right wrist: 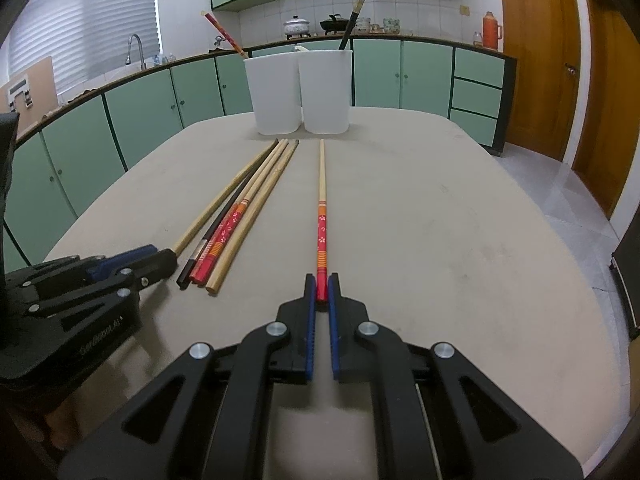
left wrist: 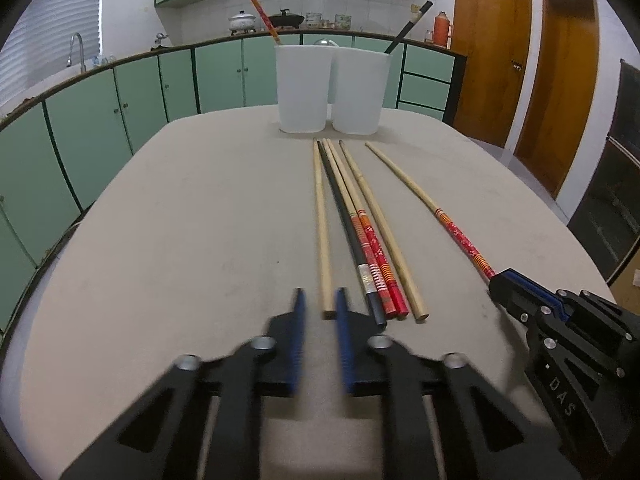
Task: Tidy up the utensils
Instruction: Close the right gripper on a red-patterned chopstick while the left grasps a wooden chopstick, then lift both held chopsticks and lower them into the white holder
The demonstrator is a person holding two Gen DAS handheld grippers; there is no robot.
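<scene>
1. Sorting had begun but most was left: one red-handled chopstick [right wrist: 224,36] stood in the left white cup [right wrist: 274,92] and one black chopstick [right wrist: 354,12] in the right white cup [right wrist: 326,90], both cups at the far end of the surface [right wrist: 460,240]
2. Five chopsticks [left wrist: 360,232] lay bunched on the surface, and a sixth, a lone red-handled chopstick [right wrist: 321,208], lay apart to their right
3. The right hand-held gripper [right wrist: 321,290] had closed its blue fingers on the red butt of that lone chopstick, which looked still flat on the surface
4. The left hand-held gripper [left wrist: 320,308] stood slightly parted, empty, at the near end of a plain wooden chopstick [left wrist: 323,232]
5. Each lying chopstick ran lengthwise away from the grippers, thin tip toward the cups, thick end nearest
</scene>
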